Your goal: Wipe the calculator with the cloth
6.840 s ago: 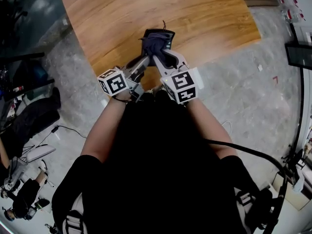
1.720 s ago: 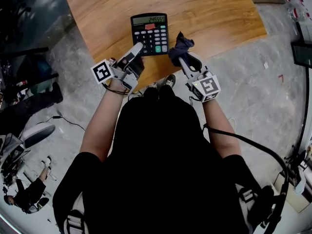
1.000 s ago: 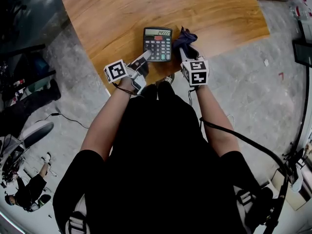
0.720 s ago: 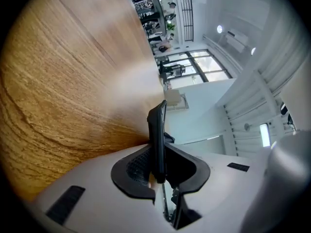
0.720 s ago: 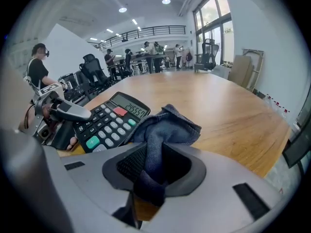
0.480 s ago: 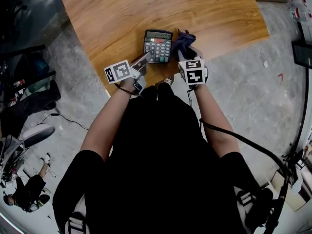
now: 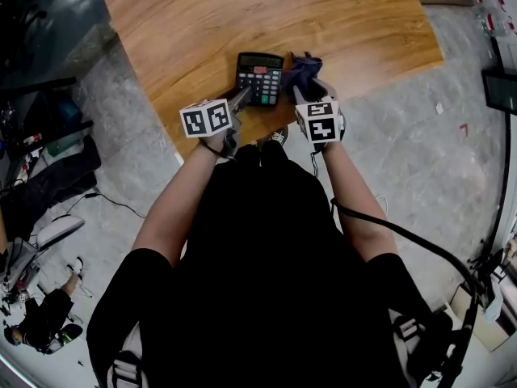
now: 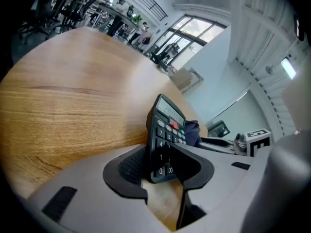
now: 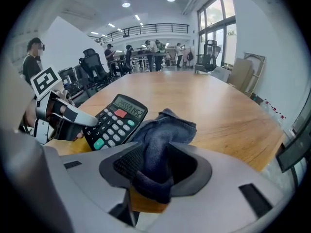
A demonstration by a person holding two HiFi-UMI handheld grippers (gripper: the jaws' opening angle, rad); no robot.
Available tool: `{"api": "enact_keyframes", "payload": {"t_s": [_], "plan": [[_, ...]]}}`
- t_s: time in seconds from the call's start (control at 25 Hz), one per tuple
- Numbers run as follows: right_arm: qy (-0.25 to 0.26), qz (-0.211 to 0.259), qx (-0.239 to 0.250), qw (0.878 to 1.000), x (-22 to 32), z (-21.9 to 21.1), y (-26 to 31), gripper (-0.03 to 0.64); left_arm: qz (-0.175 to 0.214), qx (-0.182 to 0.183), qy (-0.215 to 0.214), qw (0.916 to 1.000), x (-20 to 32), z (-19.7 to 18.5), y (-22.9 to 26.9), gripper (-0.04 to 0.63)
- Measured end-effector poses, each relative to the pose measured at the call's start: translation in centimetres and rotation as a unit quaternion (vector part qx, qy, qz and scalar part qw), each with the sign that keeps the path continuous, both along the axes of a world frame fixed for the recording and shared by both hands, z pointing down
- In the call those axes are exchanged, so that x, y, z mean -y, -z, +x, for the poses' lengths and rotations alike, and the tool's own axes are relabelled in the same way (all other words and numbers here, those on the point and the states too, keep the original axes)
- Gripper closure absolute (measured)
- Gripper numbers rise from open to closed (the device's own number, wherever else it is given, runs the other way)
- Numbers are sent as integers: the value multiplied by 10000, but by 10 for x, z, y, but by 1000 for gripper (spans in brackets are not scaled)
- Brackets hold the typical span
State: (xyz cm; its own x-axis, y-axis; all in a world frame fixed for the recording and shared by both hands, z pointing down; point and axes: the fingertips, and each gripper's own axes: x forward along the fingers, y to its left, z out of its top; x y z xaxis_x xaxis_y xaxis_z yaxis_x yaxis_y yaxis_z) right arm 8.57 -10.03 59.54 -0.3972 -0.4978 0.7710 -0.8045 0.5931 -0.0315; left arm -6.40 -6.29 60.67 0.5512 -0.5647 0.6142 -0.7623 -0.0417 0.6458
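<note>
Your left gripper [image 8: 163, 169] has just been opening its jaws. They now stand wide, with the near end of the calculator [image 8: 165, 130] between them. The calculator lies face up on the wooden table [image 7: 242, 14], its bottom row of keys down between your fingers and its display at the far end, out past the fingertips. In the left gripper view one long edge of the case sits just beside one pad [image 8: 127, 166], while the other finger crosses in front of the lowest keys. I cannot tell whether either pad touches the case.

Your right gripper [image 9: 155, 171] has just been opening as well, and its jaws stand apart with the dark blue cloth [image 9: 163, 135] bunched in the gap. The cloth fills the space between the pads, and a fold hangs down towards the gripper's body. The rest spills out past the fingertips onto the table. That outer heap lies against the calculator's right side, near the green key and the display corner.

From above, both pairs of fingers point away from you and sit near each other: the left at the calculator's near left corner, the right just beside its right edge.
</note>
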Motion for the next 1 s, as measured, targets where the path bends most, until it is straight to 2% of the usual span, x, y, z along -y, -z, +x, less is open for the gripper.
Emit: {"api": "enact_keyframes", "payload": {"t_s": [0.16, 0.28, 0.36, 0.44, 0.52, 0.56, 0.64, 0.76, 0.84, 0.88, 1.0], "plan": [[-29, 68, 43, 10000, 2, 0, 10, 474, 123, 755, -271, 9967, -2, -1, 2, 446], [-71, 139, 75, 9999, 4, 0, 18, 474, 319, 1411, -584, 9878, -2, -1, 4, 441], [-119, 222, 119, 9996, 5, 1, 27, 474, 497, 1931, -864, 9761, -3, -1, 5, 440], [-167, 310, 180, 9992, 7, 1, 37, 474, 726, 2559, -1209, 9564, -4, -3, 7, 442], [-204, 394, 238, 9987, 10, 1, 46, 474, 921, 2976, -1492, 9385, -5, -3, 8, 442], [-219, 442, 262, 9984, 10, 1, 50, 474, 991, 3055, -1551, 9342, -5, -2, 9, 442], [-248, 571, 318, 9976, 11, 2, 60, 474, 1175, 3070, -1490, 9326, -5, -3, 18, 442], [-283, 858, 478, 9948, 9, 1, 83, 474, 1660, 3039, -1281, 9294, 0, -4, 49, 443], [-325, 1161, 651, 9906, 9, -1, 104, 475, 2034, 3051, -1185, 9228, 5, -3, 74, 446], [-361, 1347, 740, 9875, 9, -3, 115, 485, 2224, 3071, -1117, 9186, 7, -3, 87, 471], [-448, 1872, 969, 9765, 7, -8, 146, 573, 2693, 3044, -868, 9095, 12, -4, 122, 576]]}}
